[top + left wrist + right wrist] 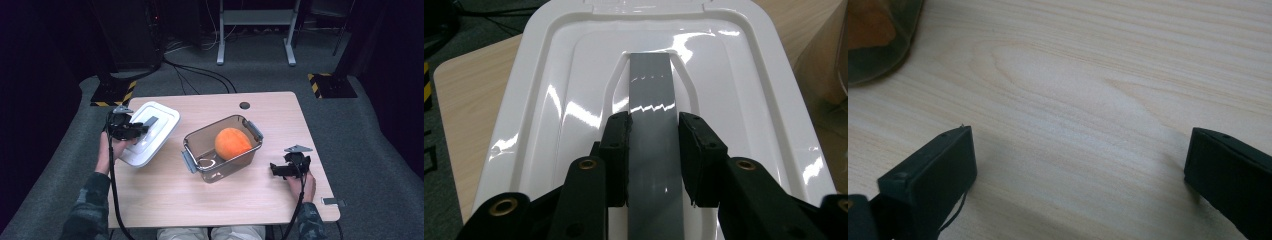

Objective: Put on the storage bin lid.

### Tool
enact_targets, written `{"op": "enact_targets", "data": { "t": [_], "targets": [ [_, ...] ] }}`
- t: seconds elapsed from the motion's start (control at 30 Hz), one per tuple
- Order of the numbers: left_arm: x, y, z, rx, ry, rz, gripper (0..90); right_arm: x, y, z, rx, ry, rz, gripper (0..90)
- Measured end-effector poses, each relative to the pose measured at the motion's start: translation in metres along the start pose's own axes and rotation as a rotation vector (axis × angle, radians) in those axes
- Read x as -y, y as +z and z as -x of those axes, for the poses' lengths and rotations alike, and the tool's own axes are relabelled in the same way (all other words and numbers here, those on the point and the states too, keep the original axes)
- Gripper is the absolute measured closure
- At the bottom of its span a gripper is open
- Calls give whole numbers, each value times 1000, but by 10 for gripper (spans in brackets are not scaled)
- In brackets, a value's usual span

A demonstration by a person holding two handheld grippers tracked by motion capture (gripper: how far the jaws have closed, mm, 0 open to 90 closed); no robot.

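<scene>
Landmark for this entry: the clear smoky-brown plastic storage box with grey side latches, standing open near the middle of the pale wood-grain counter. Inside it sit a round orange fruit-like ball, toward the box's right end, and a small ring-shaped metal item at its near left corner; I cannot tell what that item is. The glossy white rectangular plastic lid with a grey strap handle lies left of the box, apart from it, at the counter's left edge. The left gripper has its jaws closed on the grey handle strip; in the left gripper view the two black pads press the strip's two long sides. The lid's near end looks raised off the counter, judging by its tilt in the high view. The lid's long axis runs along the line of the jaws and away from them, so it points to the far right, slantwise to the box's own long axis. The coming move therefore appears to turn on carrying the lid rightward and rotating it until the two long axes match. The right gripper sits low to the right of the box, near its right end; its jaws stand wide with bare counter between them.
</scene>
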State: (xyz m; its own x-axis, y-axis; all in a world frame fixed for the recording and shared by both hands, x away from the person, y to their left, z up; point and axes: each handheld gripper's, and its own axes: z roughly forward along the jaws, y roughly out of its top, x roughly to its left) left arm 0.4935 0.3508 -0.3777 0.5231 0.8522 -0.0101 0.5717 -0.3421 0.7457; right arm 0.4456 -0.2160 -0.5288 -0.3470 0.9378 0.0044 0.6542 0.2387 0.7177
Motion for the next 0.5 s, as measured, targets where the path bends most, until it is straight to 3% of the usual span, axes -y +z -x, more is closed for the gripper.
{"op": "enact_targets", "data": {
  "t": [0.33,0.5],
  "targets": [
    [-16,-5,10,24,37,3,666,0,0,0,0,0,1,0],
    [-22,-6,13,40,34,10,666,0,0,0,0,0,1,0]
  ]
}}
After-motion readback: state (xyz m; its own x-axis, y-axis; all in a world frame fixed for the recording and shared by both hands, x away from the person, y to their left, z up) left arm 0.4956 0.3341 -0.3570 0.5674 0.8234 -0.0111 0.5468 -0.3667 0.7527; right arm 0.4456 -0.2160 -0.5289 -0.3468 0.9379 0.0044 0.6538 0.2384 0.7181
